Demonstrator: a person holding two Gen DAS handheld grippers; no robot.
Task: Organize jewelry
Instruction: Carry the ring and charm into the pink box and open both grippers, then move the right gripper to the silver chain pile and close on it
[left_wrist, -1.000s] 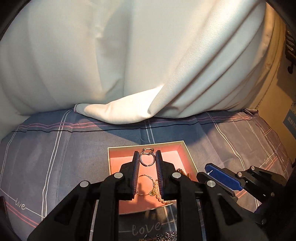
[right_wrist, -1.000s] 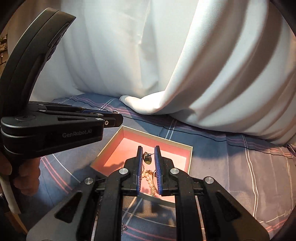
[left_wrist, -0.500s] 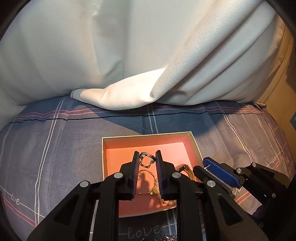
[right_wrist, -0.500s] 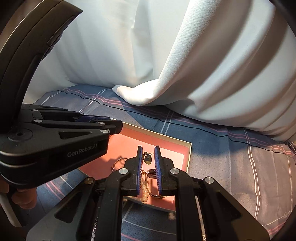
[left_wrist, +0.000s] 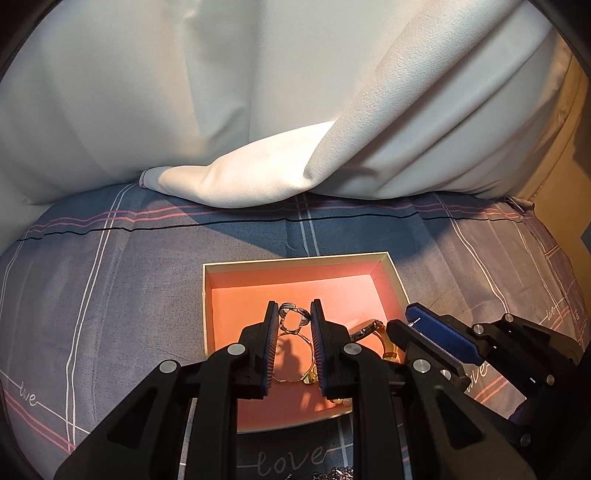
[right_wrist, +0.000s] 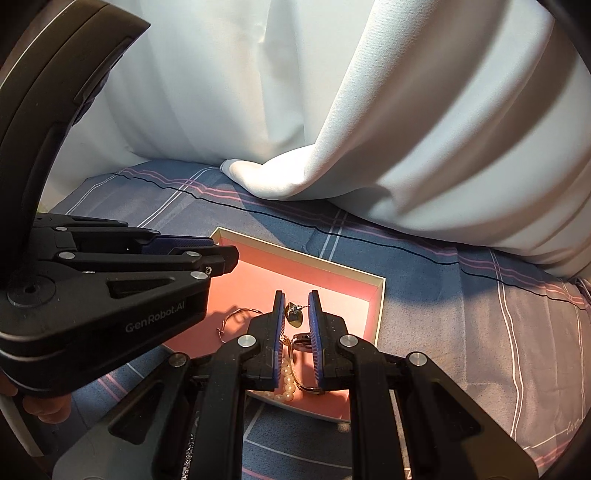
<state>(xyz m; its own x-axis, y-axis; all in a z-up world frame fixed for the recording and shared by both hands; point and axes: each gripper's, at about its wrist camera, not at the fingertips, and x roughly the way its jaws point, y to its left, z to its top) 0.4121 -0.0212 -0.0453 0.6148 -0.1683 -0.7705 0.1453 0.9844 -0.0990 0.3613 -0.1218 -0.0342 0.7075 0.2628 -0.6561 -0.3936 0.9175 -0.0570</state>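
A shallow box (left_wrist: 295, 258) with a cream rim and pink lining lies on the checked sheet. My left gripper (left_wrist: 294, 303) is shut on a silver ring (left_wrist: 293, 319) and hangs just over the box floor. Below it lie a thin gold hoop (left_wrist: 291, 354) and a gold-banded watch (left_wrist: 369, 328). In the right wrist view my right gripper (right_wrist: 296, 293) is shut on a small earring with a gold drop (right_wrist: 294, 316), above the box (right_wrist: 306, 258). A pearl strand (right_wrist: 286, 384) and the gold hoop (right_wrist: 236, 317) lie under it. The two grippers sit side by side.
White cloth (left_wrist: 258, 110) hangs in folds along the back and spills onto the blue checked sheet (left_wrist: 110, 295). A dark chain (left_wrist: 332, 472) lies on the sheet before the box. A hand (right_wrist: 37, 406) grips the left tool's handle.
Both grippers have sunk toward the box and tipped further down, so more of its pink floor shows. The ring and the earring stay held between the pads.
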